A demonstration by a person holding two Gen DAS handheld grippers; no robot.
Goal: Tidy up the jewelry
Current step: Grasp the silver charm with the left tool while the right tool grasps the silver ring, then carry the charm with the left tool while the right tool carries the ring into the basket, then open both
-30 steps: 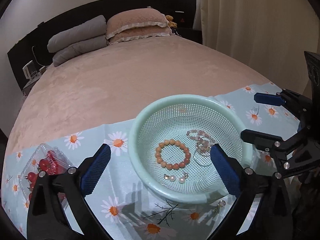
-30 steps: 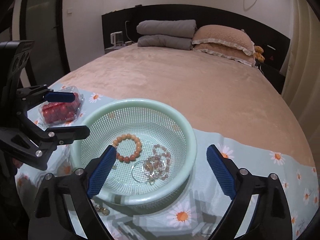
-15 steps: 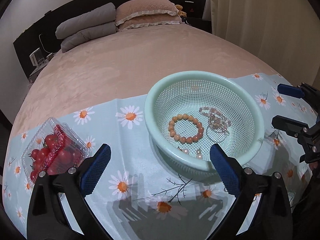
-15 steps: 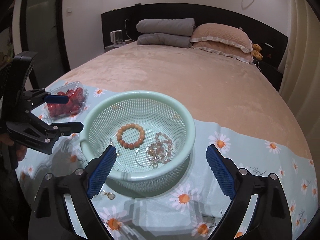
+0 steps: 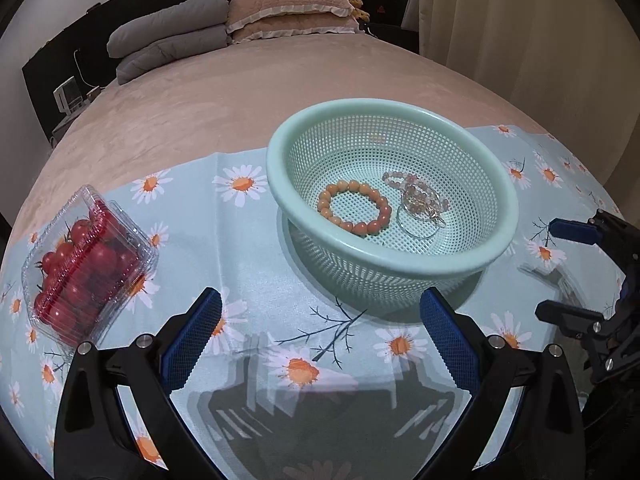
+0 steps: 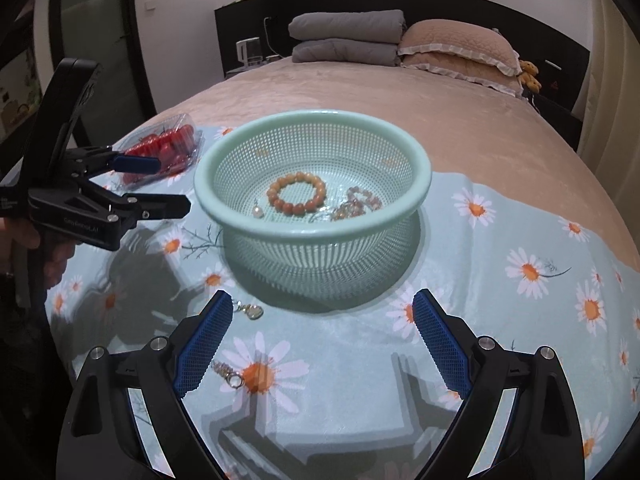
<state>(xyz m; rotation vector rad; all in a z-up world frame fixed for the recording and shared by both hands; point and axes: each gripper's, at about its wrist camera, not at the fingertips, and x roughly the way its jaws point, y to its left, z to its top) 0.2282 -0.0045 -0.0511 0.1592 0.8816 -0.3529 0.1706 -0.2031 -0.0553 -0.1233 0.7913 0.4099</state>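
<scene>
A mint green mesh basket (image 5: pixel 496 184) (image 6: pixel 416 160) stands on a daisy-print cloth on the bed. In it lie an orange bead bracelet (image 5: pixel 354 207) (image 6: pixel 297 194), a pink bead bracelet with a thin ring (image 5: pixel 420 204) (image 6: pixel 356 204) and a pearl earring (image 6: pixel 257 211). Two small pendant pieces lie on the cloth near me: one (image 6: pixel 251 311) just in front of the basket, another (image 6: pixel 228 374) by my right gripper's left finger. My left gripper (image 5: pixel 320 340) is open and empty, short of the basket. My right gripper (image 6: pixel 320 340) is open and empty, also short of it.
A clear clamshell box of cherry tomatoes (image 5: pixel 82 264) (image 6: pixel 164 150) sits on the cloth left of the basket. The cloth (image 5: pixel 248 264) covers the bed's near end. Pillows (image 5: pixel 288 12) and folded grey blankets (image 5: pixel 168 46) lie at the headboard. A curtain hangs at right.
Both grippers have pulled back and lowered away from the basket, which now sits farther off. Both stay open and empty. The loose pendants came into the right wrist view.
</scene>
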